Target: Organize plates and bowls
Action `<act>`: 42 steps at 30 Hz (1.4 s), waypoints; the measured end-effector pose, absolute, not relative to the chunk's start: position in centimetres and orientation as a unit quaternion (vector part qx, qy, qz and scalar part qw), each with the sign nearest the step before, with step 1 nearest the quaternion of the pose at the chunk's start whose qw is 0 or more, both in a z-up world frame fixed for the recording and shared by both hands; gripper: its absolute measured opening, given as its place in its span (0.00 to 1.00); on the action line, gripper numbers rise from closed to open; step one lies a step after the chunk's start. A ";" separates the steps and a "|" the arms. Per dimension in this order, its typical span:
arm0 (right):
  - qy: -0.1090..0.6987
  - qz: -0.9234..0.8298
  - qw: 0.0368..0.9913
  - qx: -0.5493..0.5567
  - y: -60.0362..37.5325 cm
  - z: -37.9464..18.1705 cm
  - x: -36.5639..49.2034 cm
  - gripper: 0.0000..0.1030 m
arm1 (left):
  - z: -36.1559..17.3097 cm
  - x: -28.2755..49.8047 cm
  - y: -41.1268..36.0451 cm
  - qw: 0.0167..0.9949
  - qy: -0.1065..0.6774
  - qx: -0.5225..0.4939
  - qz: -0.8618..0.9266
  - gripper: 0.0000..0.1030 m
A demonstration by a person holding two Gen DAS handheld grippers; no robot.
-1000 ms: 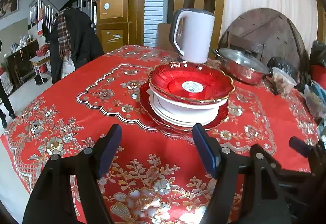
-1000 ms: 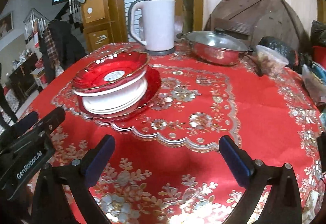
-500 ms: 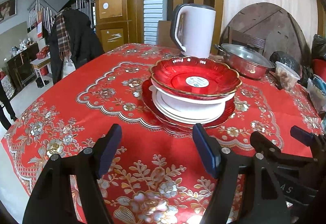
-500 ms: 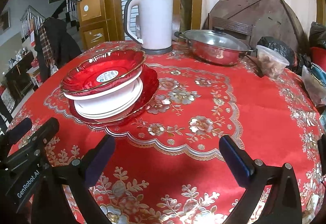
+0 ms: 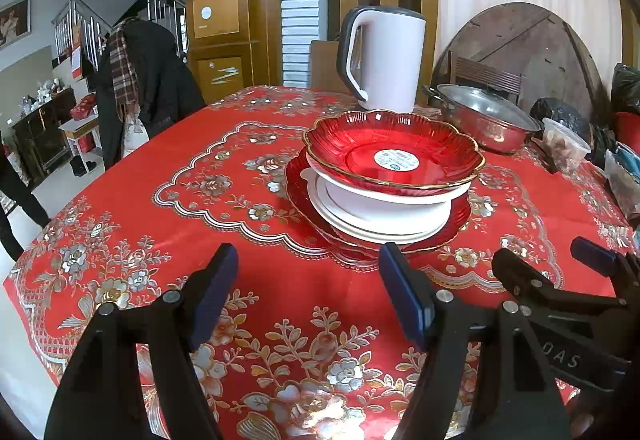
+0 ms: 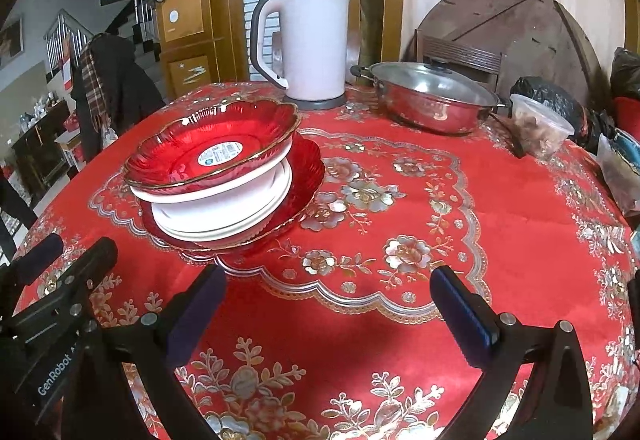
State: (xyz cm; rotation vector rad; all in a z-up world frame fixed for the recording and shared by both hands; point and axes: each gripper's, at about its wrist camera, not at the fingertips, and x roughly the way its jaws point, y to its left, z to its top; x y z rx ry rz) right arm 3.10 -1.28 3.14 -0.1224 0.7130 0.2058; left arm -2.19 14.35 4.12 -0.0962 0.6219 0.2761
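My left tongs (image 5: 308, 290) hang wide apart and empty over the red tablecloth (image 5: 168, 207), just short of the stack of dishes (image 5: 384, 179): a red bowl (image 5: 394, 151) with a gold rim and a sticker sits tilted on a white bowl (image 5: 380, 199), white plates and a large red plate (image 5: 460, 224). My right tongs (image 6: 328, 304) are spread wider, holding nothing, with the stack off to their left. The right view shows the whole steel pot (image 6: 432, 99) with its glass lid and the tub of food (image 6: 540, 127) beside it; the left view has these near its edge but shows more of the coat on a chair (image 5: 148, 87). Behind the stack stands a white kettle (image 5: 384, 59). Each view catches the other tongs at its side.
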 end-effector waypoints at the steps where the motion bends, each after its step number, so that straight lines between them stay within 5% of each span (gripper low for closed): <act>1: 0.347 0.100 0.931 -0.061 -1.2 3.1 3.1 1.00 | 4.1 -2.1 14.4 0.941 0.307 -0.047 0.134 0.70; 15: 0.351 0.102 0.929 -0.062 -1.0 2.6 3.8 1.00 | 4.3 -1.9 14.8 0.945 0.301 -0.057 0.113 0.80; 42: 0.352 0.093 0.929 -0.064 -0.9 1.8 4.4 1.00 | 4.0 -1.3 14.2 0.946 0.299 -0.026 0.125 0.81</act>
